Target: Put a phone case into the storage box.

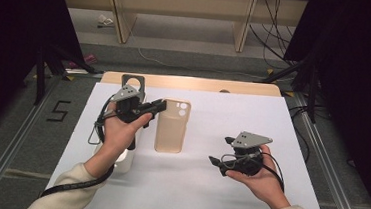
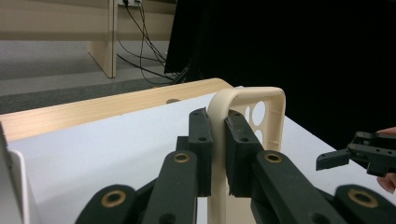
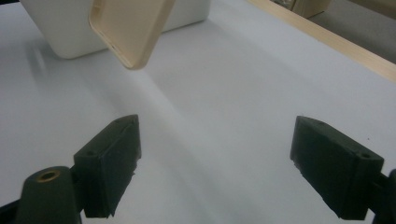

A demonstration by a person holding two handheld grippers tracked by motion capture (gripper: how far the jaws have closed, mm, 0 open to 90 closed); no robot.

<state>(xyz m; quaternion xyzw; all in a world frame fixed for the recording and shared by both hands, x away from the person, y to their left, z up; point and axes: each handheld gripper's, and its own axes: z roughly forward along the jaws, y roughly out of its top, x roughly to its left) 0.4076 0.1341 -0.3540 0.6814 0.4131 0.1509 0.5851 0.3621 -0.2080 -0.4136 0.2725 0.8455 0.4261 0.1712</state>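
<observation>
Beige phone case [image 2: 261, 105] between left jaws

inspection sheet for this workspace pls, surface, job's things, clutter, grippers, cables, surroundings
surface: white sheet over a pale wooden table.
job's things: beige phone case, camera cutouts at its far end, held up by one side edge; white box near it, under the left hand.
clutter: grey plate with a round hole at the far left edge of the table.
grippers: left hand-held gripper shut on the phone case's side wall; right hand-held gripper open, jaws wide over bare sheet, nothing between them.
cables: one trails from each gripper; more cables lie on the floor behind the table.
surroundings: grey floor, wooden furniture legs, black curtains on both sides, a 5 marked on the floor.
</observation>
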